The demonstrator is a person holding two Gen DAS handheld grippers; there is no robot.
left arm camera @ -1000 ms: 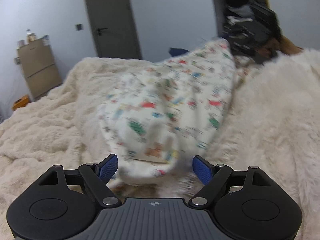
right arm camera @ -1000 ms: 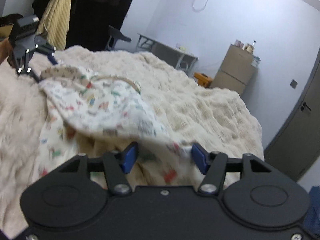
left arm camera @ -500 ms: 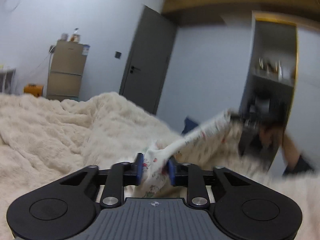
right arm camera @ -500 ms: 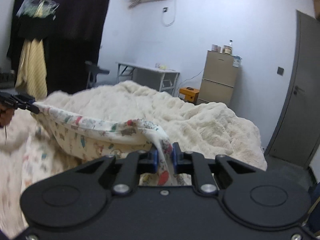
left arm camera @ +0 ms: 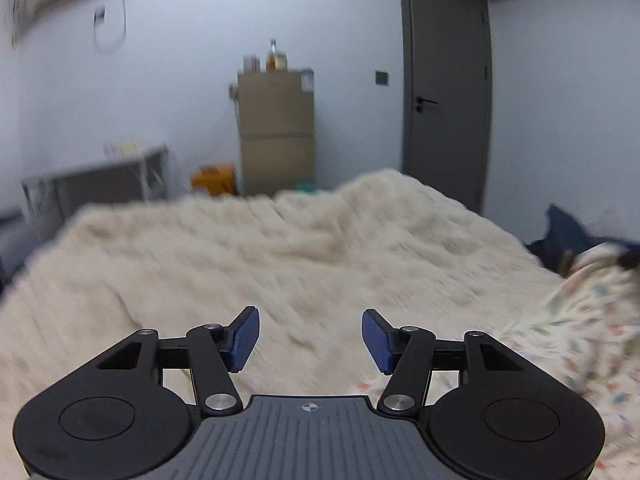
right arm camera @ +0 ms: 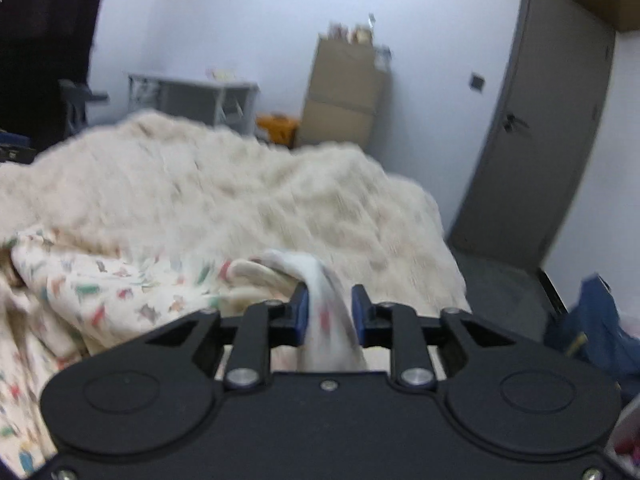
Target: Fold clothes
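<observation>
Jaws of your left gripper (left arm camera: 311, 339) stand spread and are opening, with nothing between the blue pads; only the shaggy cream blanket (left arm camera: 280, 256) lies beyond them. Your right gripper (right arm camera: 329, 312) is opening too, a fold of the white garment printed with small coloured figures (right arm camera: 120, 292) still between its pads, though blur hides whether they press it. That garment lies crumpled on the blanket's near side, right of your left gripper. Grey door (left arm camera: 446, 92) far right.
</observation>
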